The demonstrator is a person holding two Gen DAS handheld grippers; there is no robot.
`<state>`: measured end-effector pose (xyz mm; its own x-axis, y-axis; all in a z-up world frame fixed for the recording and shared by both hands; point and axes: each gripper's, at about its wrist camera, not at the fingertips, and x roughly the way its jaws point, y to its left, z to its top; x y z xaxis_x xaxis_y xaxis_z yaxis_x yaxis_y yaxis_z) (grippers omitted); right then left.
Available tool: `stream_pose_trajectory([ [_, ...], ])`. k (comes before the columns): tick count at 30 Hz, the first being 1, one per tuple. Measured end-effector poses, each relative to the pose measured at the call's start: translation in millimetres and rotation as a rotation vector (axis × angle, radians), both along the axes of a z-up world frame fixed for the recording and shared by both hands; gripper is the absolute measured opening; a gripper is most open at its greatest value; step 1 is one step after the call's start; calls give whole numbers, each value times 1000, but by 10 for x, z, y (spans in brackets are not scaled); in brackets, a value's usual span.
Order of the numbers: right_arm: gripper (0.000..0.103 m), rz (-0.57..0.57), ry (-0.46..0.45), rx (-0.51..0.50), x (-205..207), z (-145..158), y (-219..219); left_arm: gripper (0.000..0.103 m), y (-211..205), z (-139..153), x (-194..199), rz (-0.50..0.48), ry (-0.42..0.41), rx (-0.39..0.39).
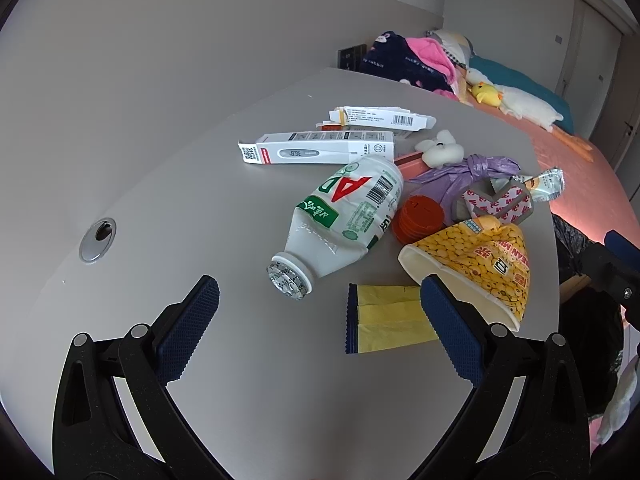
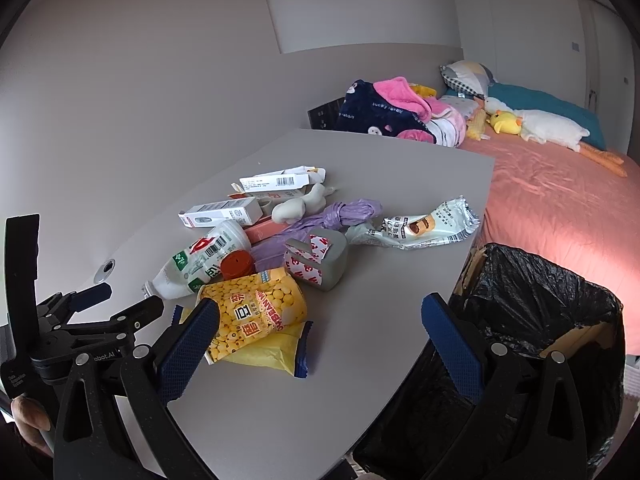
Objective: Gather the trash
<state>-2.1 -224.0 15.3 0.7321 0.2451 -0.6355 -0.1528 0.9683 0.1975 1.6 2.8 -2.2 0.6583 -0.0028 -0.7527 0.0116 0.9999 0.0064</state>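
Across the middle of the left wrist view, trash lies heaped on the grey table: a crushed white milk bottle, a yellow soy-milk cup and a flat yellow wrapper, while the left gripper at the bottom spreads wide and holds nothing. Low in the right wrist view, the right gripper also gapes wide and unladen, the cup beside its left finger, a snack wrapper centre right, and the black-lined bin at lower right against the table edge.

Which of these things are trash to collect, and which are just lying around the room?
For the job: crushed milk bottle, yellow soy cup, yellow wrapper, thermometer box, purple bag, snack wrapper, lined bin.
Just there: duck plush, blankets, pillow.
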Motion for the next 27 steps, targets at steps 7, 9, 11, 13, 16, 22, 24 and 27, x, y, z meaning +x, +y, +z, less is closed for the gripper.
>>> stream_pose_trajectory([
  [7,101,1,1,0,0,-2,-1,97,-5,-4,2,-2,-1,2],
  [9,101,1,1,0,0,-5,-1,97,-12,-7,5,-1,-2,5],
  [11,100,3,1,1,-4,-7,-1,97,-13,-3,5,0,-2,7],
  [13,101,4,6,4,-4,-21,0,97,-4,-4,4,1,-1,2],
  [16,101,14,28,25,8,-64,-2,97,30,-23,11,-2,10,-27],
  [22,100,40,48,67,0,-128,40,97,89,-68,35,10,11,-25],
  [24,100,48,66,83,14,-160,64,97,88,-76,49,11,7,-2],
  [27,85,52,112,139,52,-232,69,97,100,-92,99,14,9,13],
])
